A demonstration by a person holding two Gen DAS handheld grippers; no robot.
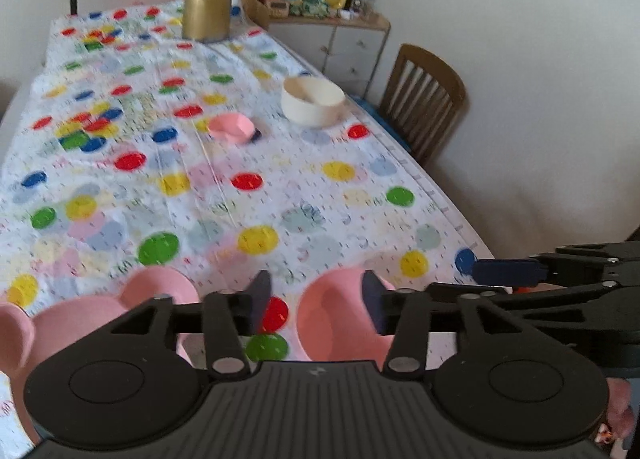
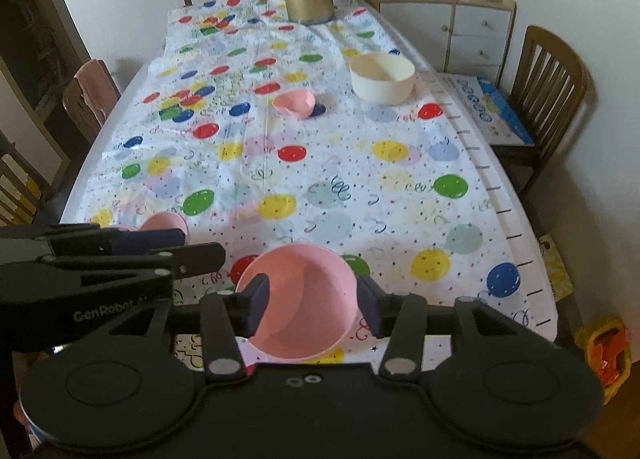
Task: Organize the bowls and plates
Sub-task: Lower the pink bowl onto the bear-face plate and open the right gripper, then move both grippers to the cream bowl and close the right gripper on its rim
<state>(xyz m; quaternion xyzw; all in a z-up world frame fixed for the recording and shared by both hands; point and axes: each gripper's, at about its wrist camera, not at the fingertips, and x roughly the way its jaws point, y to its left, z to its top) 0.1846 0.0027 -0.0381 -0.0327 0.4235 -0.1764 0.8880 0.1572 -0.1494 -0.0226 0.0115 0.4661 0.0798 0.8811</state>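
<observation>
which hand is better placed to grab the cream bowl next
Right, probably. The cream bowl sits near the table's right edge, on the right gripper's side, and those jaws stand open with nothing pressed. The left gripper, also open, is farther left.

A pink bowl (image 2: 304,299) is sitting upright and empty at the near end of the surface (image 2: 400,187), its round rim facing up. Just left of it, a pink eared plate (image 1: 92,319) is lying flat, shaped like an animal's head with two rounded ears (image 1: 160,283) sticking out from its rim. Farther up the surface, a small pink bowl (image 2: 294,104) is resting slightly tilted, showing its inside. Beside it to the right, well apart from the near pieces, a cream bowl (image 2: 382,77) is standing upright near the surface's right edge; it is the tallest of the set.
</observation>
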